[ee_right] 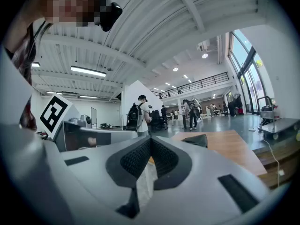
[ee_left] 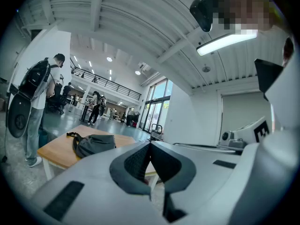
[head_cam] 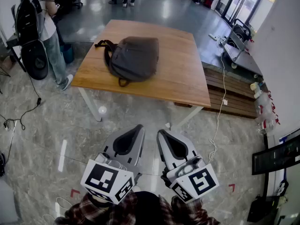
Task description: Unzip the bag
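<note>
One grey bag (head_cam: 133, 57) laid on one wooden table (head_cam: 183, 76).
Left gripper (head_cam: 139, 127) and right gripper (head_cam: 160, 132) are held well away, jaws pressed together, nothing gripped.

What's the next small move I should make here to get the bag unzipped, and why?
Probably step toward the table and bring the left gripper and right gripper forward over the bag. Both grippers are shut on nothing and held over the floor, well short of the table, while the bag lies untouched on the tabletop.
</note>
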A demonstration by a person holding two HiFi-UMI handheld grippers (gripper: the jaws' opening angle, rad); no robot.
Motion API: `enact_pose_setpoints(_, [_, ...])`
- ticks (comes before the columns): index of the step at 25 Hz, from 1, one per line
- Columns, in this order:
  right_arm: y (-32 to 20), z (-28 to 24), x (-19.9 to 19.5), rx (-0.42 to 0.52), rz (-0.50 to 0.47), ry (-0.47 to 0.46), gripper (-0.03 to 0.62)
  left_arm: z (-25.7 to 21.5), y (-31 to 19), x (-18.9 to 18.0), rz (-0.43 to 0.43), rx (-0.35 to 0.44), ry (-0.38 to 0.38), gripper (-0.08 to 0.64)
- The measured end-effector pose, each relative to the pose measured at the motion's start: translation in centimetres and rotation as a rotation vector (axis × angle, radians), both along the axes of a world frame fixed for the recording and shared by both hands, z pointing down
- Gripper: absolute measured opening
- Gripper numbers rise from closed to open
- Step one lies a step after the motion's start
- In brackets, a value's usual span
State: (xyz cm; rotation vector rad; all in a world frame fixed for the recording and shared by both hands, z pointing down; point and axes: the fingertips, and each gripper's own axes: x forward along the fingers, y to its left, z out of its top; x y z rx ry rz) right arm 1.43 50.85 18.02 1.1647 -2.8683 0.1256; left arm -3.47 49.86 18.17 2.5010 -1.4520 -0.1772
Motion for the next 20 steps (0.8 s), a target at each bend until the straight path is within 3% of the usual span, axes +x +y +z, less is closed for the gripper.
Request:
enact_pose_setpoints(9, [-13.6,-1.6,-3.9,0.06,0.065,0.0,0.008,-1.4,-13.4,-3.8,0.063,0.048,-0.025,0.009])
enact_pose_setpoints(20, [-24.8,0.3,-4.9,0.009,0.127,0.027,0.008,0.1,-24.5,-6.2,0.084,0.007,-0.012,0.009])
